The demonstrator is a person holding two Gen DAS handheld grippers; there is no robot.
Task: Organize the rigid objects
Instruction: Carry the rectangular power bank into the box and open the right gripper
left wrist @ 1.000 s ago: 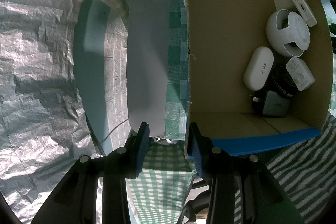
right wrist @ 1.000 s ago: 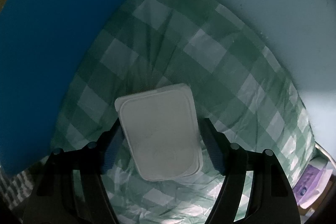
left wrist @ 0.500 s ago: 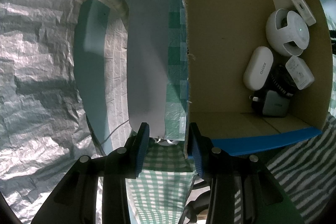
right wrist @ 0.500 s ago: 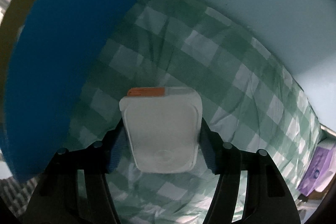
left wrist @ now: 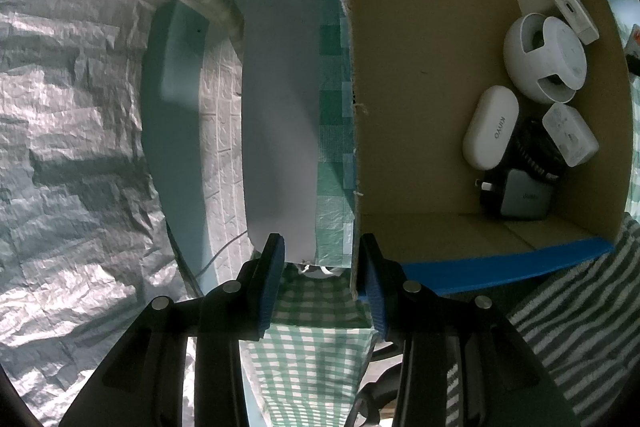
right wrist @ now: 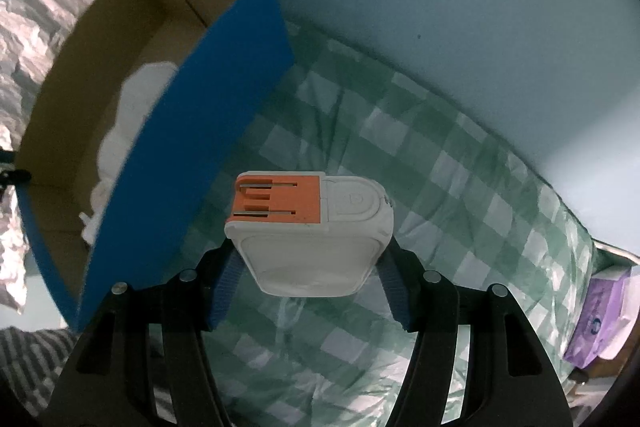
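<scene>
**White adapter gripped above the checked cloth**

Clamping the white adapter [right wrist: 312,251] between the pads of the right gripper [right wrist: 310,283], orange pronged face up, clear of the green checked cloth [right wrist: 440,195], just beside the blue cardboard box [right wrist: 192,147]. Pinching the box's cardboard side wall [left wrist: 354,147] and cloth flap in the left gripper [left wrist: 320,271], part closed. Already lying in the box: white case [left wrist: 490,127], round white holder [left wrist: 544,63], grey charger [left wrist: 524,199].

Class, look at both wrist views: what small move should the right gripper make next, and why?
Probably carry the white and orange plug adapter left, over the blue wall of the cardboard box. The right gripper holds it clear of the checked cloth, and similar devices already lie inside.
</scene>
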